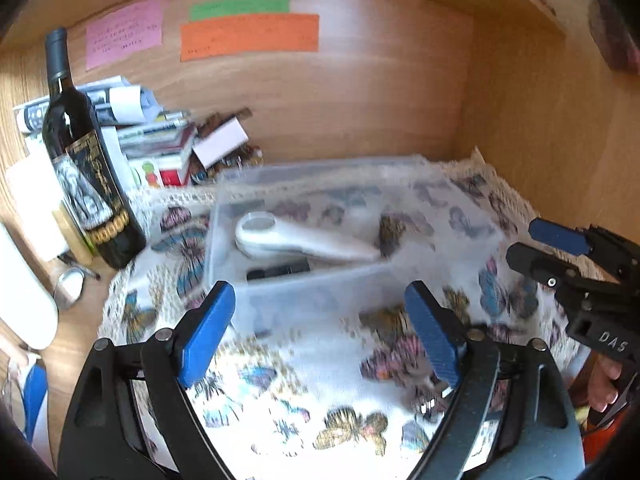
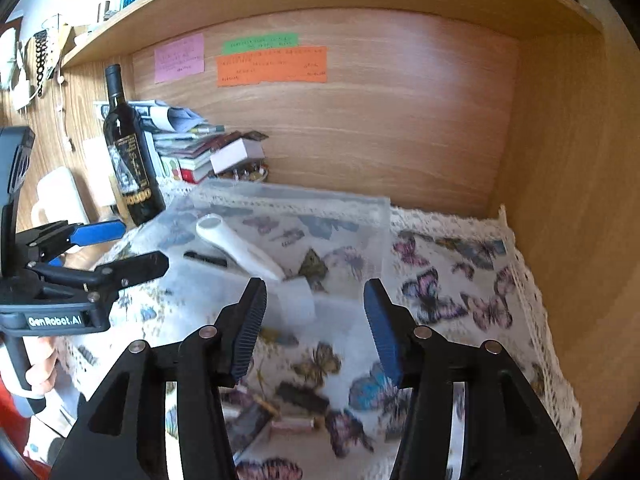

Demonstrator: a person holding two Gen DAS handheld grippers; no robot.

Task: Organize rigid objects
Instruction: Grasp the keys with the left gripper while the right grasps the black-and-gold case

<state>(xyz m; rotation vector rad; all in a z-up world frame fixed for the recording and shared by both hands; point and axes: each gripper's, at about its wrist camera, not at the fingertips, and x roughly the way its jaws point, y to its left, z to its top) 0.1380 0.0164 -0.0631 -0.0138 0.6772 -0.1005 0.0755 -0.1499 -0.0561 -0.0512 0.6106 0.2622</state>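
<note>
Left wrist view has the left gripper [image 1: 320,328] low over the butterfly cloth [image 1: 280,392], jaws spread wide and holding nothing, aimed at the clear plastic box [image 1: 304,300] just ahead. Over on the far right of that view the right gripper [image 1: 560,240] pokes in, a bare hand [image 1: 606,384] wrapped around its handle. From the right wrist, the right gripper [image 2: 314,320] also sits with jaws wide and empty, pointed at the near wall of the same box [image 2: 344,320], while the left gripper [image 2: 120,248] comes in from the left edge. Inside the box lies a smooth white handheld device [image 1: 296,240] with a round lens-like head, and a small black stick-shaped item [image 1: 278,270] beside it. To the left stands a dark wine bottle [image 1: 86,168], upright, glossy, with a gold-trimmed label; behind it is a messy stack of books and papers [image 1: 152,136]. Pink [image 1: 124,34], green [image 1: 240,8] and orange notes [image 1: 248,38] are stuck on the wooden back panel. The cloth is lace-edged over the wood-grain desk [image 1: 76,336], and small dark bits [image 2: 304,398] lie on it near the right jaws, too blurred to name.
</note>
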